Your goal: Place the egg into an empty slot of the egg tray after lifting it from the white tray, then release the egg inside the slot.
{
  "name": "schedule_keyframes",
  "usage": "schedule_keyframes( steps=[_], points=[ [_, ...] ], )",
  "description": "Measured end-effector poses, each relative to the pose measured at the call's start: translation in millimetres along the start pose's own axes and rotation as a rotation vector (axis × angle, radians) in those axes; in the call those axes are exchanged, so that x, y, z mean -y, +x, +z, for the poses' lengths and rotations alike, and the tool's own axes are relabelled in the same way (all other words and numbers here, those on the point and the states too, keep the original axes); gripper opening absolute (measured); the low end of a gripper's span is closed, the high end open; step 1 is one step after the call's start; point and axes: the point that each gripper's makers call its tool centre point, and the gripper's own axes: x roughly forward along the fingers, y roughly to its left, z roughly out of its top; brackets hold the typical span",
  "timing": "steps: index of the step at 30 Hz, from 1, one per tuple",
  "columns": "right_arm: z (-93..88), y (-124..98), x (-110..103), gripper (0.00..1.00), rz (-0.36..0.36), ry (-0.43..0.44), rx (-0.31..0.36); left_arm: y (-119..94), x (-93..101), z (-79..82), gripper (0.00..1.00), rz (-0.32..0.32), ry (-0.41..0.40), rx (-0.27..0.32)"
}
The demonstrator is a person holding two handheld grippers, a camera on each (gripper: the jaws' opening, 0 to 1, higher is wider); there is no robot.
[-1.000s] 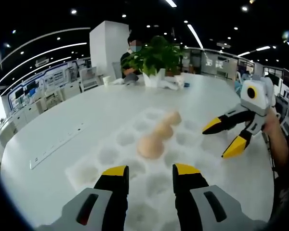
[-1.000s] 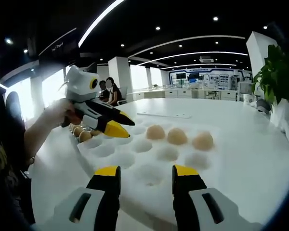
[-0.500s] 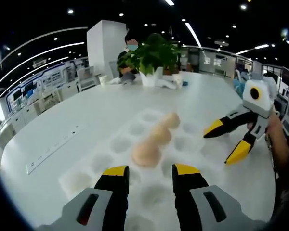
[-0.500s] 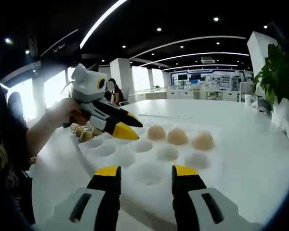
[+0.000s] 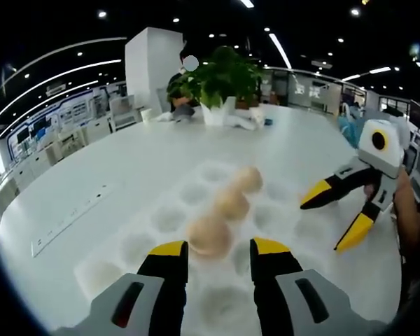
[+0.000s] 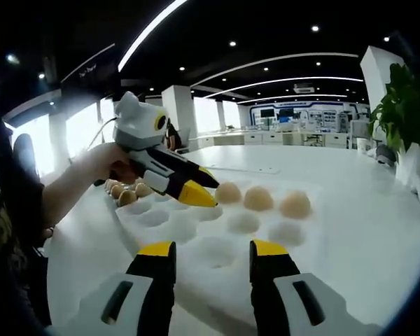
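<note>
White moulded egg tray [image 5: 196,203] beneath both my tongs, three tan eggs seated in it.

Left gripper view: my left gripper [image 5: 218,253] is released, empty, just short of the nearest egg [image 5: 208,234]; I'd straddle it squarely and close gently. Right gripper view: my right gripper [image 6: 213,253] gapes over empty slots; the white tray's eggs [image 6: 126,193] sit half hidden behind my left hand [image 6: 105,162].
</note>
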Motion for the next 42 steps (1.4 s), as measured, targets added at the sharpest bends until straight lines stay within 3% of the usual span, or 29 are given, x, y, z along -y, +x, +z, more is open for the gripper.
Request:
schedule_keyframes(
  steps=[14, 22, 42],
  points=[
    [1.0, 1.5, 3.8, 0.43, 0.009, 0.002, 0.008, 13.0, -6.4, 1.1, 0.34, 0.007, -0.006, 0.006],
    [1.4, 1.2, 2.8, 0.43, 0.015, 0.007, 0.015, 13.1, -9.9, 1.4, 0.27, 0.019, -0.009, 0.019],
    [0.1, -1.1, 1.0, 0.42, 0.015, 0.006, 0.013, 10.9, -10.7, 8.7, 0.26, 0.033, 0.007, 0.047]
  ],
)
